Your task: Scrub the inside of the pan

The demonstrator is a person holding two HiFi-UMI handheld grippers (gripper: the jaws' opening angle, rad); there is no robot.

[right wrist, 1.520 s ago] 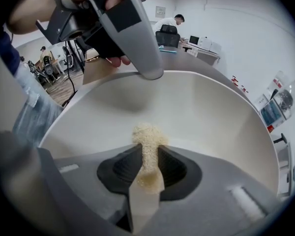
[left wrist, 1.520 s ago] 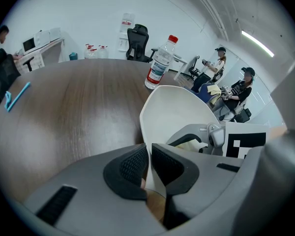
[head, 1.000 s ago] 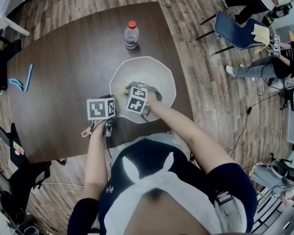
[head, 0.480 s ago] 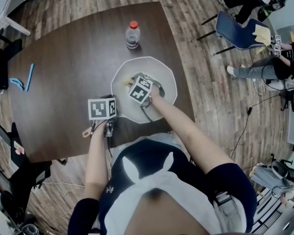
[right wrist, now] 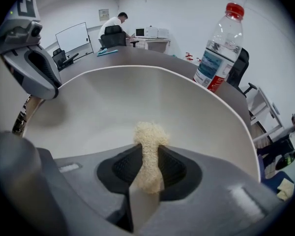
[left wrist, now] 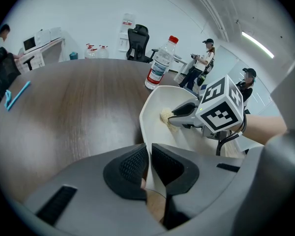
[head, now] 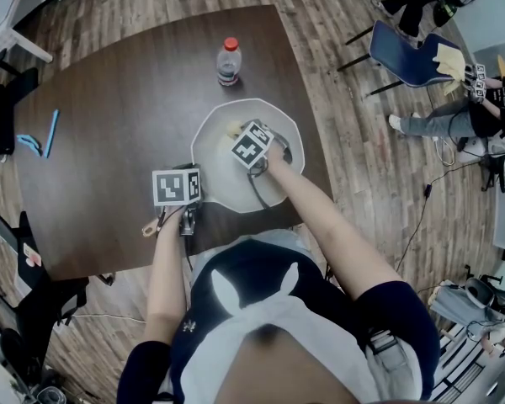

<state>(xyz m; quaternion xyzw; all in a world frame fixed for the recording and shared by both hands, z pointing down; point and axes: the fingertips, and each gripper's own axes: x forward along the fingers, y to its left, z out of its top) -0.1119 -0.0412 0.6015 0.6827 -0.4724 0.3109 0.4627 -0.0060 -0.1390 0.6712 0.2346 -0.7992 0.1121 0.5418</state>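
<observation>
**A:** Where does the pan [head: 227, 185] sit?

**B:** On the dark worktop [head: 109, 124], toward the corner nearest the person. Its right rim runs close to the worktop's right edge, and its near rim close to the front edge.

**A:** What holds it?

**B:** The left hand-held gripper [left wrist: 148, 154] stands at the pan's near-left rim. Its jaws are pressed onto the thin white wall, one pad inside and one outside.

**A:** And the other?

**B:** The right hand-held gripper [right wrist: 148, 168] reaches down inside the pan and pinches a tan scrub sponge [right wrist: 150, 134]. The tuft sticks out past the pads, against the inner surface on the pan's far-left side, just under the far rim.

**A:** Anything crowding it?

**B:** A red-capped water bottle [head: 227, 61] stands upright beyond the pan's far rim, clear of it. Two blue items [head: 46, 133] lie well apart to the pan's left.

**A:** Where is the free space?

**B:** The widest stretch of bare worktop lies left of the pan. Inside the pan, the floor to the right of the sponge is bare.
</observation>
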